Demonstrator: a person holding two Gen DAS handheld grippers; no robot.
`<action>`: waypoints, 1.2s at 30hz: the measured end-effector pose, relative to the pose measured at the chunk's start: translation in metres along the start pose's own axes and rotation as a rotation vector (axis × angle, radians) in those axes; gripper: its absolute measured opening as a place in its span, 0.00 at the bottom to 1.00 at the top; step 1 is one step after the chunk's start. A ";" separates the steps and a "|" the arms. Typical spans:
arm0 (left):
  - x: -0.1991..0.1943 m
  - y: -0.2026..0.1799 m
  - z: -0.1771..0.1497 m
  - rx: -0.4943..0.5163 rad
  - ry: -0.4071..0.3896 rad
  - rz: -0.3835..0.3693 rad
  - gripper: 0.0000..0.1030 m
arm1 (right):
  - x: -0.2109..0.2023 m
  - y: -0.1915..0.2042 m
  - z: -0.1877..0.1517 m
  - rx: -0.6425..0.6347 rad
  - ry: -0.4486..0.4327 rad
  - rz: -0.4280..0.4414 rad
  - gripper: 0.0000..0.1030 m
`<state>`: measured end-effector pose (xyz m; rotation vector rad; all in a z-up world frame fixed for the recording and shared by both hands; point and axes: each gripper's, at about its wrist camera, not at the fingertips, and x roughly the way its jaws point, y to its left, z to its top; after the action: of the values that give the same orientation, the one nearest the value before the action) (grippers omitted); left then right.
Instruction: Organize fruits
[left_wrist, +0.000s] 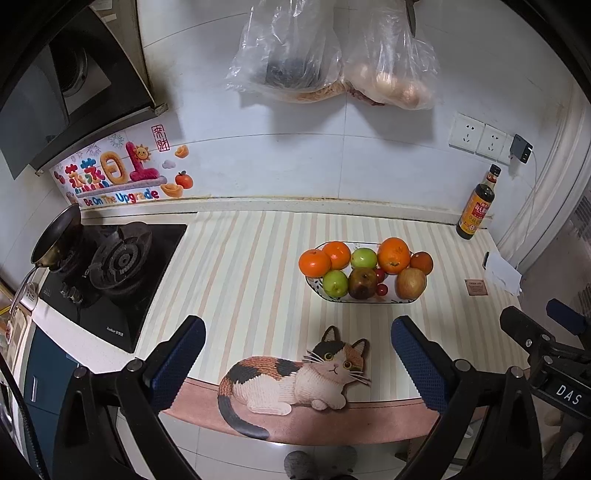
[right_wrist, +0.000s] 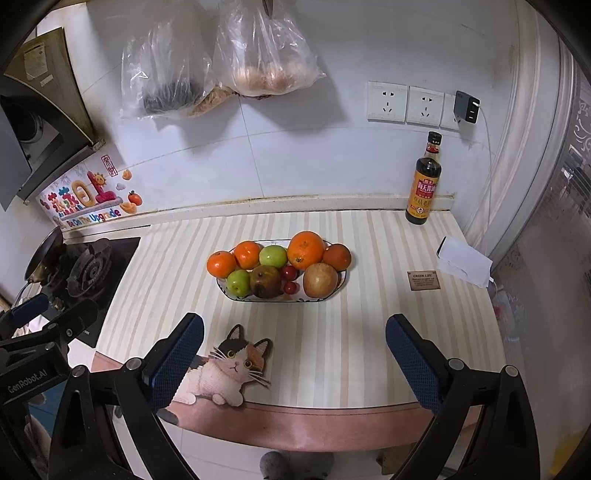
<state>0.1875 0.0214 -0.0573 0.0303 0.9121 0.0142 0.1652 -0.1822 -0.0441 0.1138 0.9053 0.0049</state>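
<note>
**Both grippers wide open over the worktop, fruit all in the dish**

The left gripper (left_wrist: 297, 354) is spread wide with nothing between its blue pads; it hangs above the near edge of the striped worktop (left_wrist: 236, 266), over a cat-shaped mat (left_wrist: 295, 380). The right gripper (right_wrist: 294, 350) is spread just as wide and also empty, touching nothing, with the cat mat just inside its left finger.

The fruit sits in one oval dish (right_wrist: 236, 293) in the middle of the worktop, well beyond both grippers. Counted in the right wrist view: four oranges, the largest (right_wrist: 306, 250) at the back; two green apples, one (right_wrist: 273, 256) behind and one in front; a dark, bruised-looking fruit (right_wrist: 265, 281); a brown pear-like fruit (right_wrist: 320, 279); and at least two small red fruits (right_wrist: 289, 273) between them.

One dark sauce bottle (right_wrist: 423, 184) stands upright at the far right by the wall. Two plastic bags (right_wrist: 258, 55) hang on the wall above.
</note>
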 end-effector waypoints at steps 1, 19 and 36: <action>0.000 0.000 0.000 -0.001 0.000 0.001 1.00 | 0.000 0.000 0.000 -0.001 0.002 0.001 0.98; -0.005 -0.006 -0.004 0.002 -0.004 -0.004 1.00 | -0.002 -0.002 -0.001 -0.012 -0.002 -0.001 0.98; -0.010 -0.005 -0.010 -0.004 -0.008 -0.002 1.00 | -0.012 -0.004 -0.005 -0.032 -0.002 -0.004 0.98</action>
<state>0.1736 0.0166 -0.0562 0.0254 0.9037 0.0144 0.1535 -0.1862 -0.0386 0.0822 0.9027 0.0157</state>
